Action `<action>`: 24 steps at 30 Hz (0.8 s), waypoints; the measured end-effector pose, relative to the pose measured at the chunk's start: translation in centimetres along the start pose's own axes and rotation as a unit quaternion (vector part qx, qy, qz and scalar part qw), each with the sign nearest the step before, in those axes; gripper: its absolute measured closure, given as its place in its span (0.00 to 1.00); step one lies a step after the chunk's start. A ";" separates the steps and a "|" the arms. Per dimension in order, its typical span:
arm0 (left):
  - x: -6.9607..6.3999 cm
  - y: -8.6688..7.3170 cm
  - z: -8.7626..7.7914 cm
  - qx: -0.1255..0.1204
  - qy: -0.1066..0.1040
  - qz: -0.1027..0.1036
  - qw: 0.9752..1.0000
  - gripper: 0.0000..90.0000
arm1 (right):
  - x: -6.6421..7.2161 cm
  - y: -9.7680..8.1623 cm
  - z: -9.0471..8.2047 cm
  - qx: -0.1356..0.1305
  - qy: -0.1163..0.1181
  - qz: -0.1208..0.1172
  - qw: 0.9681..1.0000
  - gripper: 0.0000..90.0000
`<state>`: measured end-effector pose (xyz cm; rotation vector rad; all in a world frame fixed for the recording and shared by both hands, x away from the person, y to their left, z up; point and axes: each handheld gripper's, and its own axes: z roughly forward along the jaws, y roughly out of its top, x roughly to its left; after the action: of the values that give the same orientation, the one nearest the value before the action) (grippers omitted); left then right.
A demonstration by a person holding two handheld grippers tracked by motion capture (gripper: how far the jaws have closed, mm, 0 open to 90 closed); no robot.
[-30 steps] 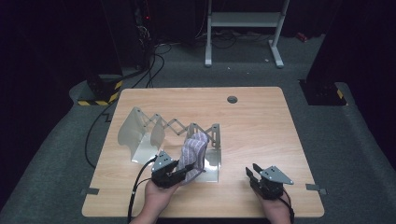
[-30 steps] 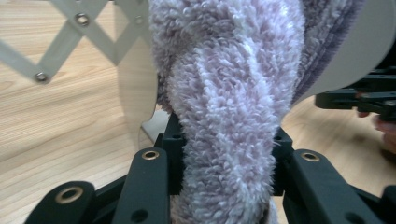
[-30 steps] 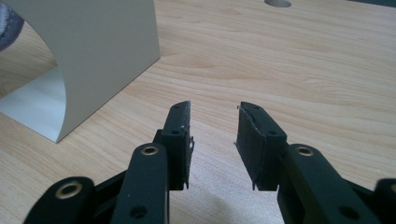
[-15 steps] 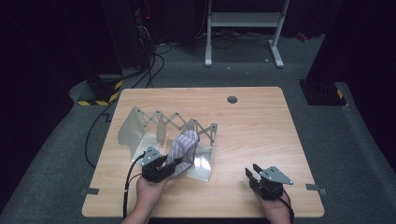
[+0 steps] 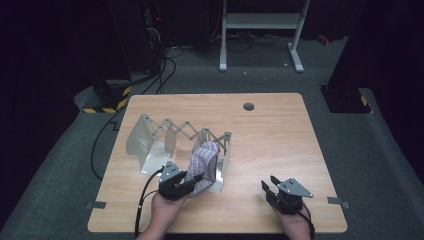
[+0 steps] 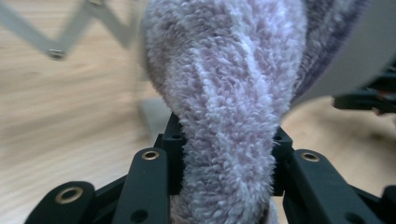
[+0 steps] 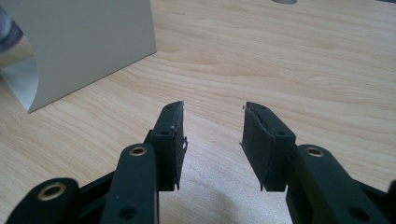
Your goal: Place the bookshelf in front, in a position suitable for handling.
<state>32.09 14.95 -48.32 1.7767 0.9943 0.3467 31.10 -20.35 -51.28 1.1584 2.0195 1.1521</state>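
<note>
High view puts the fluffy lilac sock (image 5: 204, 165) at the near right end of the folding metal rack (image 5: 150, 137), draped up over the rack's rightmost panel (image 5: 220, 167) with its lower end running down into the left gripper (image 5: 192, 181). Left gripper view shows the sock (image 6: 229, 93) close up: its pile bulges out above the two black jaws, which are pressed against it from both sides about halfway closed, so the cloth is clamped between them; behind it are the rack's scissor links (image 6: 70, 32) and the pale curved edge of a panel (image 6: 345, 60). The left hand (image 5: 167, 212) comes in from the bottom edge, with a black cable (image 5: 142, 205) trailing off the gripper toward the table's near edge. Well apart, near the front right of the wooden table (image 5: 280, 130), the right gripper (image 5: 268, 188) hovers just over the bare top. Right gripper view shows its jaws apart with only wood grain between them; they have just been opening and grip nothing. A rack panel (image 7: 88, 42) stands at the upper left of that view, clear of the jaws.
</note>
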 end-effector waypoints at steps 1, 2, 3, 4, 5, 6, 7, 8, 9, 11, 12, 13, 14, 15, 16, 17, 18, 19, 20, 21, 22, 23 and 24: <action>-0.3 -0.1 0.3 0.005 -0.004 0.001 1.000 0.70 | 0.0 0.0 0.0 0.000 0.000 0.000 1.000 0.65; -0.5 -0.3 0.6 0.009 -0.008 0.002 1.000 0.70 | 0.0 0.0 0.0 0.000 0.000 0.000 1.000 0.65; -0.8 -0.5 0.9 0.015 -0.011 0.003 1.000 0.70 | 0.0 0.0 0.0 0.000 0.000 0.001 1.000 0.65; -1.0 -0.7 1.3 0.021 -0.014 0.005 1.000 0.70 | 0.0 0.0 0.0 0.000 0.000 0.001 1.000 0.65; -1.1 -1.0 1.6 0.028 -0.016 0.006 0.999 0.69 | 0.0 0.0 0.0 0.000 0.000 0.001 1.000 0.65; -1.2 -1.2 1.9 0.035 -0.018 0.007 0.999 0.69 | 0.0 0.0 0.0 0.000 0.000 0.002 1.000 0.65; -1.3 -1.4 2.2 0.042 -0.019 0.008 0.999 0.69 | 0.0 0.0 0.0 0.000 0.001 0.002 1.000 0.65; -1.4 -1.5 2.6 0.050 -0.017 0.010 0.999 0.69 | 0.0 0.0 0.0 0.000 0.001 0.002 1.000 0.65; -1.4 -1.7 2.9 0.060 -0.015 0.012 0.998 0.69 | 0.0 0.0 0.0 0.000 0.001 0.002 1.000 0.65; -1.3 -2.1 3.6 0.075 -0.010 0.014 0.997 0.69 | 0.0 -0.1 0.0 0.001 0.001 0.001 1.000 0.65; -1.3 -2.3 3.9 0.082 -0.007 0.016 0.997 0.69 | 0.1 -0.1 0.0 0.001 0.002 0.002 1.000 0.65; -1.3 -2.4 4.1 0.087 -0.005 0.019 0.996 0.69 | 0.1 -0.1 0.0 0.001 0.002 0.001 1.000 0.65; -1.3 -2.6 4.3 0.092 -0.004 0.019 0.996 0.69 | 0.1 -0.1 0.0 0.002 0.002 0.001 1.000 0.65; -1.3 -2.6 4.4 0.093 -0.005 0.019 0.996 0.69 | 0.1 -0.1 0.1 0.001 0.002 0.001 1.000 0.64; -1.3 -2.6 4.5 0.092 -0.005 0.018 0.996 0.69 | 0.1 -0.1 0.1 0.001 0.002 0.001 1.000 0.64; -1.2 -2.6 4.5 0.092 -0.006 0.017 0.996 0.68 | 0.1 -0.1 0.1 0.002 0.002 0.000 1.000 0.64; -1.2 -2.6 4.5 0.091 -0.007 0.015 0.996 0.68 | 0.1 -0.1 0.1 0.002 0.002 0.000 1.000 0.64; -1.3 -2.6 4.5 0.090 -0.009 0.014 0.996 0.68 | 0.1 -0.1 0.1 0.003 0.002 0.000 1.000 0.64; -1.4 -2.6 4.4 0.088 -0.011 0.014 0.996 0.68 | 0.1 -0.1 0.1 0.003 0.003 -0.001 1.000 0.64; -1.4 -2.5 4.2 0.085 -0.013 0.014 0.996 0.68 | 0.1 -0.1 0.1 0.003 0.003 -0.001 1.000 0.64; -1.5 -2.4 4.1 0.081 -0.016 0.013 0.997 0.68 | 0.1 -0.1 0.1 0.003 0.004 -0.002 1.000 0.64; -1.6 -2.2 3.9 0.078 -0.019 0.012 0.997 0.68 | 0.1 -0.1 0.1 0.003 0.004 -0.002 1.000 0.64; -1.6 -2.0 3.6 0.072 -0.021 0.010 0.997 0.68 | 0.1 -0.1 0.1 0.003 0.004 -0.002 1.000 0.64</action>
<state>32.53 11.70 -51.29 1.9166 0.9928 0.2547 31.10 -20.22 -51.40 1.1528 2.0315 1.1508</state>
